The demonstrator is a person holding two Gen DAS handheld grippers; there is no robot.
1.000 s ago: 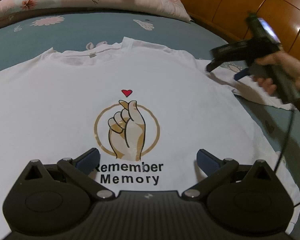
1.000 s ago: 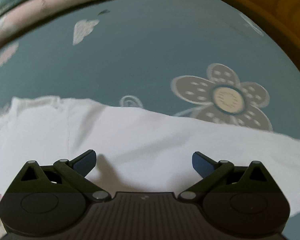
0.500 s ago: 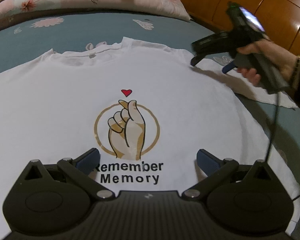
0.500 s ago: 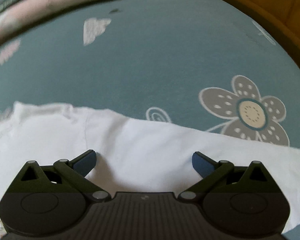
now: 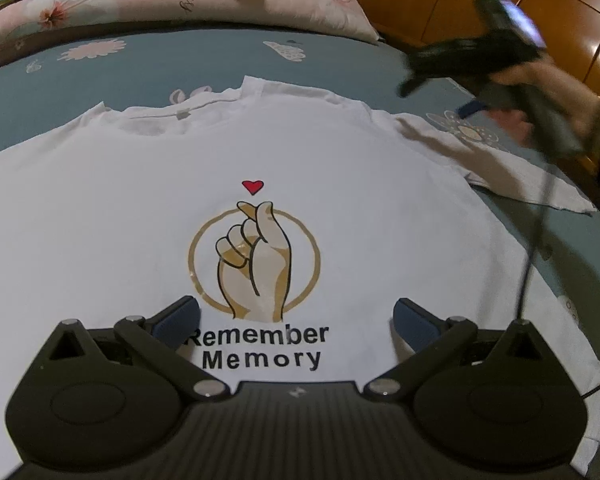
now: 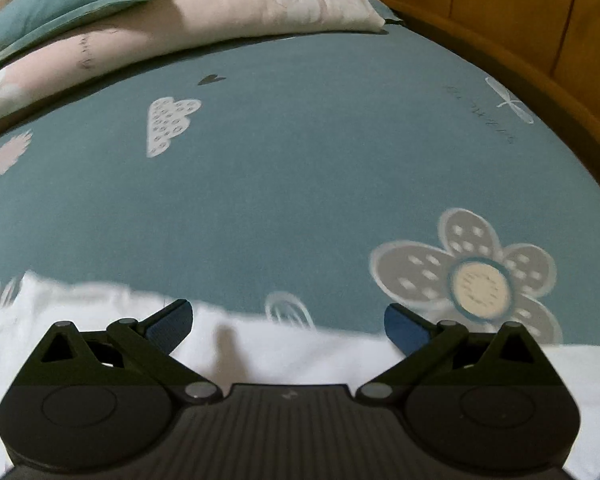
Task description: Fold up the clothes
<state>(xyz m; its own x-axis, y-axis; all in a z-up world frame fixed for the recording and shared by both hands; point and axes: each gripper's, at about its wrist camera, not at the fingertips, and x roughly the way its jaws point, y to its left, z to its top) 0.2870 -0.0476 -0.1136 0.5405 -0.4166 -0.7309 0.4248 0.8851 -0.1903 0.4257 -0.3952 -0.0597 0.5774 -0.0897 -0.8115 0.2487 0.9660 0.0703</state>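
A white T-shirt [image 5: 100,220] lies flat, front up, on the bed, printed with a finger-heart hand and the words "Remember Memory". My left gripper [image 5: 296,320] hovers open over the lower chest, nothing between its fingers. In the left wrist view the right gripper [image 5: 440,80], held in a person's hand [image 5: 540,92], floats above the shirt's right sleeve [image 5: 500,168]. In the right wrist view my right gripper [image 6: 288,324] is open above the sleeve's white upper edge [image 6: 280,352], empty.
The bed carries a teal sheet [image 6: 300,160] with flower and cloud prints. Pink and teal pillows [image 5: 160,0] lie along the far side. A wooden headboard [image 5: 460,0] curves around the right. A black cable [image 5: 532,248] hangs from the right gripper across the shirt.
The right gripper has lifted and drawn back to the right off the shirt's shoulder, so more sheet and the pillows show ahead of it. My left gripper has stayed put.
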